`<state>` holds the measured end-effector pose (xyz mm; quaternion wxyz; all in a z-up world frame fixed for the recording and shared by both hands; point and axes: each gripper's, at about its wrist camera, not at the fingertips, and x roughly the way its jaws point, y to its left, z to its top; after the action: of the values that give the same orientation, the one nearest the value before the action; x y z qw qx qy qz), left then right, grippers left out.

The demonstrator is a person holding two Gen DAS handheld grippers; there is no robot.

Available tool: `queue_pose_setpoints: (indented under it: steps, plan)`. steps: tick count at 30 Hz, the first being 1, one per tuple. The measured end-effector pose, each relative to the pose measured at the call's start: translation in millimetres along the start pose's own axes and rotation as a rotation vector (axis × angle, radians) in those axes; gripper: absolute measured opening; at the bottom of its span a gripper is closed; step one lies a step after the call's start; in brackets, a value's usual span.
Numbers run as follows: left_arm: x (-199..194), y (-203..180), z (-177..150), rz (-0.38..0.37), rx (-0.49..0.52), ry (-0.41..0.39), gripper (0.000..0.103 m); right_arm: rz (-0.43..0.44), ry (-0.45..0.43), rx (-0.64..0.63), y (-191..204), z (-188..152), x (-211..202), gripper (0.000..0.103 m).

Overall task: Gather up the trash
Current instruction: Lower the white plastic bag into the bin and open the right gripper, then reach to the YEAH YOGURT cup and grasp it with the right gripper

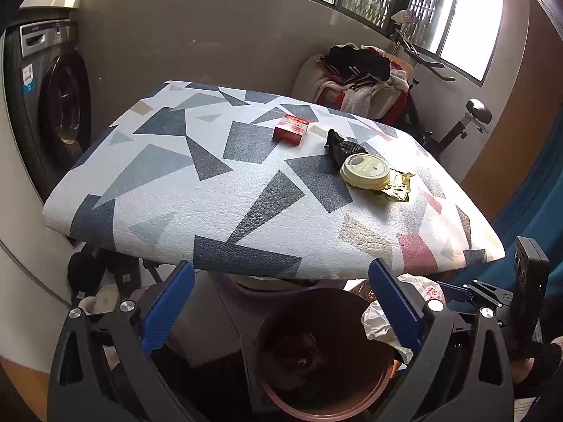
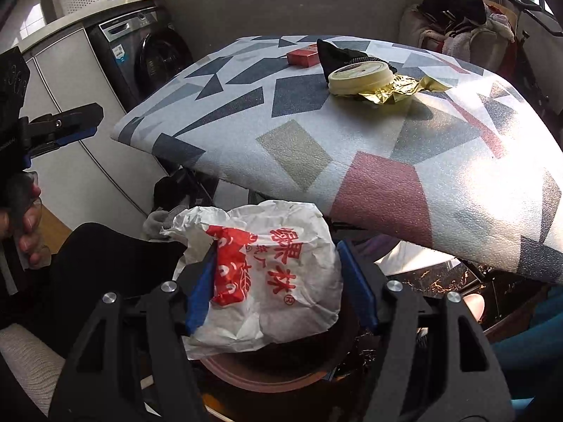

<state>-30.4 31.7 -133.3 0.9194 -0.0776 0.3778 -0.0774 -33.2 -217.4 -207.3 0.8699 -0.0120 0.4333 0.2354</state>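
Right gripper (image 2: 278, 288) pinches bag (image 2: 267, 274), directly above bin (image 2: 267, 376) | left gripper (image 1: 281, 302) spread, empty | remaining trash: far bench (image 1: 176, 190).

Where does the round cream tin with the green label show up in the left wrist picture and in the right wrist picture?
Left wrist view: the round cream tin sits right of centre on the patterned tabletop, on a gold foil wrapper.
Right wrist view: the tin is upper centre-right, on the same foil.
Shared landmark: the red cigarette pack, farther back on the table.
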Motion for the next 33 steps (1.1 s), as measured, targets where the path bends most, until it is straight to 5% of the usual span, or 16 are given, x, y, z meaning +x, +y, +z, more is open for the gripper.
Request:
queue_pose_setpoints:
  steps: [10, 17, 33]
  plan:
    - [7.2, -4.4, -4.4, -0.001, 0.013, 0.026, 0.097, -0.005, 0.010, -0.003, -1.2, -1.2, 1.9, 0.072]
    - [8.6, -4.6, -6.5, 0.000, 0.013, 0.034, 0.097, -0.039, 0.013, 0.004, -2.4, -2.0, 3.1, 0.095]
    - [15.1, -6.9, -12.2, -0.008, 0.013, 0.053, 0.097, -0.059, 0.024, 0.030, -8.4, -4.2, 5.6, 0.097]
